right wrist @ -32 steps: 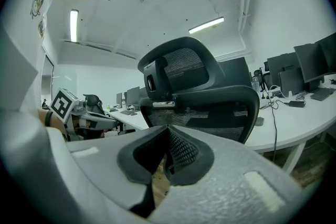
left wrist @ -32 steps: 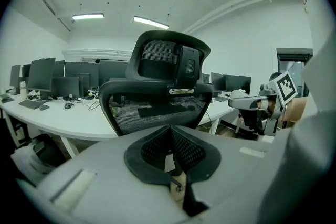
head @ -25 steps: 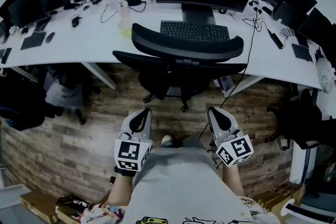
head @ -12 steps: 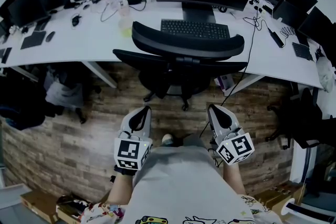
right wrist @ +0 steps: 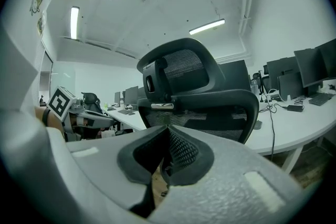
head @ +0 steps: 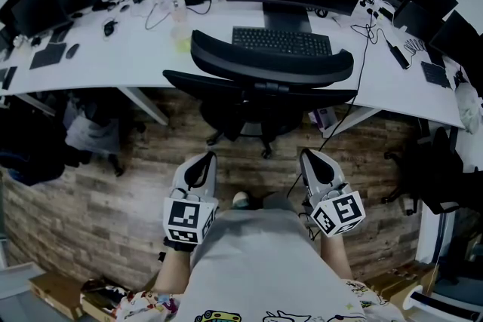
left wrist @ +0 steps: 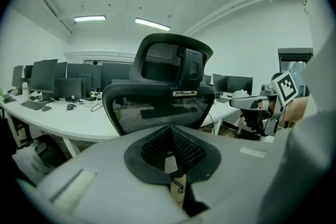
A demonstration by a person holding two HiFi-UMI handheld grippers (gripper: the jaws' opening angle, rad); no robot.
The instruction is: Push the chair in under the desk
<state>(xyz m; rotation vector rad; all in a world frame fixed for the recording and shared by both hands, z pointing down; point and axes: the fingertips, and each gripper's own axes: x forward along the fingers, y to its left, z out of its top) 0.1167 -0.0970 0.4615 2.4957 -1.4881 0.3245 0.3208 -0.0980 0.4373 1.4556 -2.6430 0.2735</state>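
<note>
No words, brands or numbers can be read anywhere, only black-and-white square code patterns on the cube of the left gripper (head: 204,161) and of the right gripper (head: 308,157), keyboard (head: 281,41) keys too small to read, shirt (head: 256,268) print only drawings

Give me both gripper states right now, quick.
Left gripper: closed, holding nothing, not touching the chair.
Right gripper: closed, holding nothing, also not touching the chair.
</note>
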